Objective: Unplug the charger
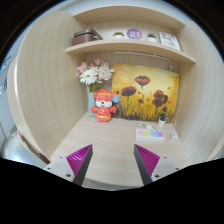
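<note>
2 gripper (pixel 113 162) fingers spread wide, bare desk (pixel 108 140) between them, toy (pixel 103 105) and painting (pixel 145 94) beyond

one toy figure (pixel 103 104), one flower painting (pixel 145 95), two shelves (pixel 120 47)

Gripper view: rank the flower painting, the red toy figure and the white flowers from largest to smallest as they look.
1. Flower painting, clearly the largest.
2. White flowers and red toy figure look alike in size; no ranking between them.
The gripper is open, nothing between its fingers.
</note>
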Tool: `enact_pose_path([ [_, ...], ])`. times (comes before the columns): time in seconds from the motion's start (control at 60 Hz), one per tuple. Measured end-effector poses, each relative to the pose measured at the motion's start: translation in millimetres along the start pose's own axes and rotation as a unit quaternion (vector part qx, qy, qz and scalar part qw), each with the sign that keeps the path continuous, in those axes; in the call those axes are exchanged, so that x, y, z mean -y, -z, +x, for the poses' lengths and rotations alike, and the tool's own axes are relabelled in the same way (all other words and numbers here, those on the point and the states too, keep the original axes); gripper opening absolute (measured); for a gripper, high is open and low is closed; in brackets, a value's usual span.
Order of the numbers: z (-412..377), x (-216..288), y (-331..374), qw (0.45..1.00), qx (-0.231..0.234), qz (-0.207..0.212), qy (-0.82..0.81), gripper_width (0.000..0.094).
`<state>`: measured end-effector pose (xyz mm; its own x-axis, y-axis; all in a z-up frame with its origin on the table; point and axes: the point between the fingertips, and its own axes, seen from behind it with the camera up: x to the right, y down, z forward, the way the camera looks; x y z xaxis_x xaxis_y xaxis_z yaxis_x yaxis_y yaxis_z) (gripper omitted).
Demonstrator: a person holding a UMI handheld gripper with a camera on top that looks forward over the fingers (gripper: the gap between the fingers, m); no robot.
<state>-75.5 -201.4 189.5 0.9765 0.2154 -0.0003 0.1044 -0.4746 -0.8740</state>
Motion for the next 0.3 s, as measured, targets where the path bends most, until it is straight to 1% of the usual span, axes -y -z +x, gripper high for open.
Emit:
enact_pose_path([
  [0.183, 1.2, -6.3, 5.0, 1.0, -0.004, -0.005, -0.005, 0.0838],
  [0.3, -4.5, -9.6, 5.0, 1.0, 0.002, -0.007, -0.012, 0.0826],
])
